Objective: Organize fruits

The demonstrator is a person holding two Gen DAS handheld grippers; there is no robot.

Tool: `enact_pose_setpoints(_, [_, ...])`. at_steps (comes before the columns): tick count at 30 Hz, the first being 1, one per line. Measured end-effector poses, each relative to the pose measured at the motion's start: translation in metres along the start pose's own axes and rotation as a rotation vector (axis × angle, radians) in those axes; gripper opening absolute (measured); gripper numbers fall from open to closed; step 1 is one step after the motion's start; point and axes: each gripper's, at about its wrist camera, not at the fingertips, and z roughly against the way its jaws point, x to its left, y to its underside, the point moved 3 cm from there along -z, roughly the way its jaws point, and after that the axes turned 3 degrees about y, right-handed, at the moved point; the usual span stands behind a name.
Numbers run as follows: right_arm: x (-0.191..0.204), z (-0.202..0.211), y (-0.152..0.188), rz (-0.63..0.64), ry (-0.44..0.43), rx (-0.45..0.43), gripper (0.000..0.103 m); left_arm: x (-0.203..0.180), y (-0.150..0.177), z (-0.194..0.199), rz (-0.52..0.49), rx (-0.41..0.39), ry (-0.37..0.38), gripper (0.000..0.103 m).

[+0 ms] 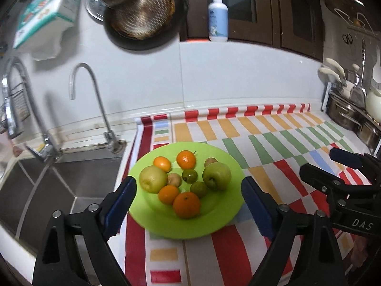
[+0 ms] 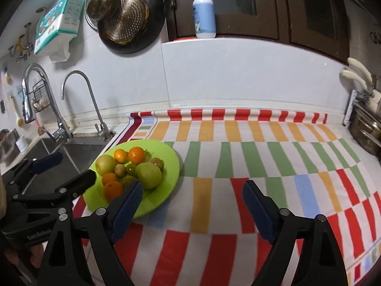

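A lime green plate (image 1: pixel 166 228) lies on a striped cloth beside the sink and carries several fruits. Among them are a large orange (image 1: pixel 186 204) at the near side, a green apple (image 1: pixel 216 176), a yellow-green apple (image 1: pixel 153 178), more oranges and small green and brown fruits. My left gripper (image 1: pixel 188 186) stands open just short of the plate (image 2: pixel 171 166), with nothing touching its pads. My right gripper (image 2: pixel 193 186) is open over bare cloth to the right of the plate, empty. Each gripper shows in the other's view: the right (image 1: pixel 319 160), the left (image 2: pixel 75 166).
A steel sink (image 1: pixel 59 178) with two faucets (image 1: pixel 95 100) lies left of the plate. Pans (image 1: pixel 140 14) and a tissue pack hang on the wall above. A pump bottle (image 1: pixel 218 16) stands on the back ledge. Steel pots (image 1: pixel 345 114) and a knife rack are at the right.
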Motion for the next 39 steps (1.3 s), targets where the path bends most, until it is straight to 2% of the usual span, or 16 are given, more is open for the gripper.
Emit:
enact_pose_setpoints(9, [-0.010, 0.061, 0.019, 0.029, 0.016, -0.062, 0.093, -0.017, 0.021, 0.069, 0.037, -0.067, -0.066, 0.103])
enact_pose_setpoints(16, [-0.015, 0.102, 0.037, 0.024, -0.002, -0.084, 0.094, -0.030, 0.034, 0.114, 0.037, -0.102, -0.096, 0.103])
enact_pose_setpoints(25, [-0.019, 0.145, 0.056, 0.021, 0.013, -0.113, 0.095, -0.042, 0.049, 0.152, 0.029, -0.131, -0.120, 0.103])
enact_pose_setpoints(39, [-0.030, 0.176, 0.074, 0.007, 0.014, -0.128, 0.095, -0.059, 0.061, 0.181, 0.024, -0.153, -0.125, 0.103])
